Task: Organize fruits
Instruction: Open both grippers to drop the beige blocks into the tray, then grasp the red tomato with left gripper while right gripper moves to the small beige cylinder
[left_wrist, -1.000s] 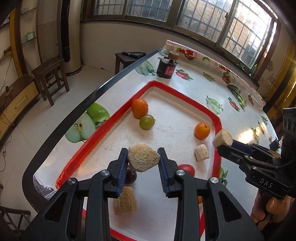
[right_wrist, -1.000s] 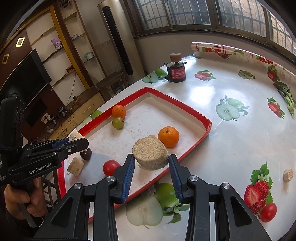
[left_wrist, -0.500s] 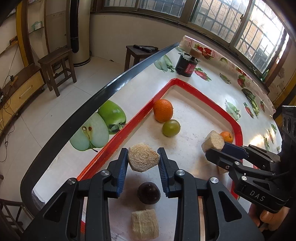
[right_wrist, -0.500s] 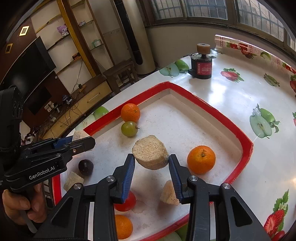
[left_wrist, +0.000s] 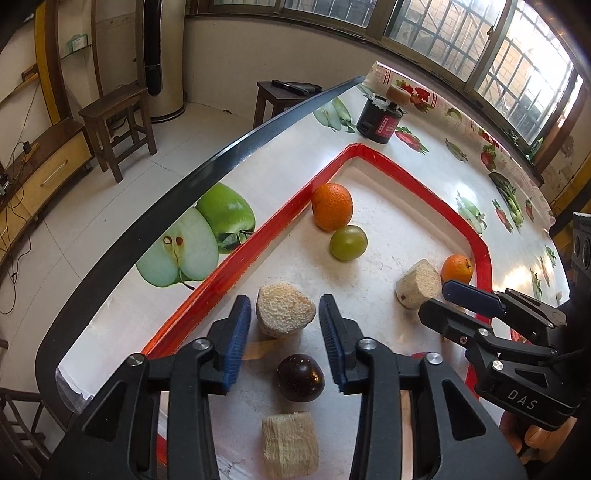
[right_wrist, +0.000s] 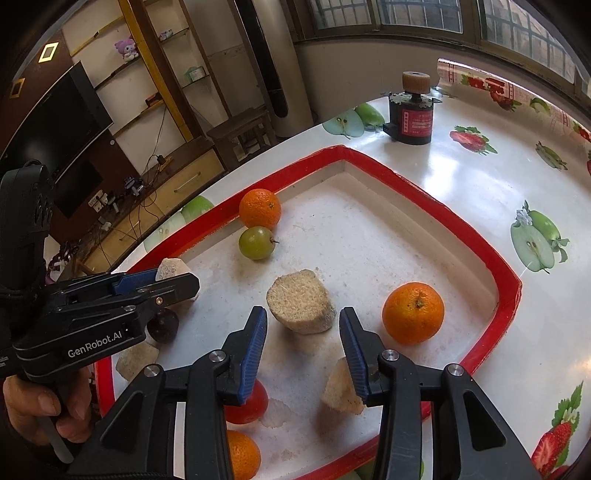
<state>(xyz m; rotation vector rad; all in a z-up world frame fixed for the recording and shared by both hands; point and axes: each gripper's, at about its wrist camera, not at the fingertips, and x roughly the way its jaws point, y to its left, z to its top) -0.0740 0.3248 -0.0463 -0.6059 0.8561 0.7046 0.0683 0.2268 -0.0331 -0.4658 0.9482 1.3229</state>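
Note:
A red-rimmed white tray (left_wrist: 229, 269) holds the fruit. My left gripper (left_wrist: 284, 332) is opening; a beige chunk (left_wrist: 284, 314) sits on the tray floor between its pads, with thin gaps on both sides. My right gripper (right_wrist: 303, 332) is opening too, around a rounder beige chunk (right_wrist: 301, 310) that rests on the tray (right_wrist: 491, 258), free of the pads. Nearby lie an orange (left_wrist: 331, 206), a green fruit (left_wrist: 348, 243), a dark plum (left_wrist: 300, 377), a beige block (left_wrist: 290, 445), another orange (right_wrist: 413, 313), a red tomato (right_wrist: 249, 404) and a third beige piece (right_wrist: 341, 387).
A black jar with a red label (right_wrist: 413, 118) stands on the fruit-print tablecloth beyond the tray. The table's dark edge (left_wrist: 207, 162) curves along the left, with wooden stools (left_wrist: 118, 122) on the floor past it. Each gripper shows at the side of the other's view.
Both grippers came down over the tray with their beige chunks. Their jaws have since widened, and both chunks now rest on the tray floor.

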